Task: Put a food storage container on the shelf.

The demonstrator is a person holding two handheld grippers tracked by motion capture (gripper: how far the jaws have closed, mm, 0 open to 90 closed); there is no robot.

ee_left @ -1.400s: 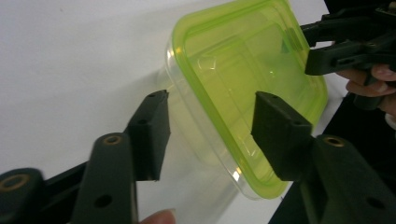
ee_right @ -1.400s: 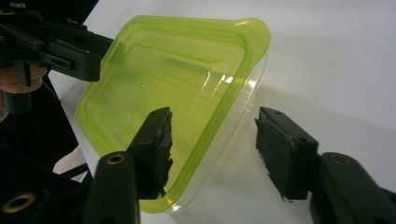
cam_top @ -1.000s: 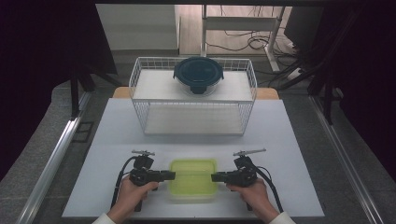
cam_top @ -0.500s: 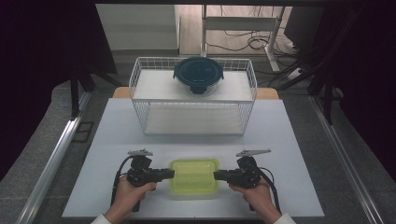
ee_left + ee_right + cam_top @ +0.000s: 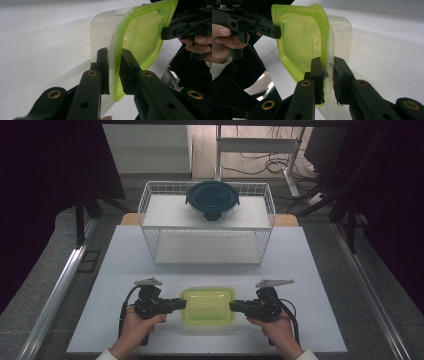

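both grippers (image 5: pixel 207 306) (jaws just closing) clamped container (image 5: pixel 207 304)

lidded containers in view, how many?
2: green-lidded container on the table near the person, gripped at both ends; dark round container on the wire rack. None look hidden.

ahead of both grippers: wire basket (image 5: pixel 207 245) blocks the way, round tub (image 5: pixel 212 201) sitting up on it | between them: green-lid box (image 5: pixel 207 306) takes the gap | outer sides: bare table (image 5: pixel 320 285), easy pass
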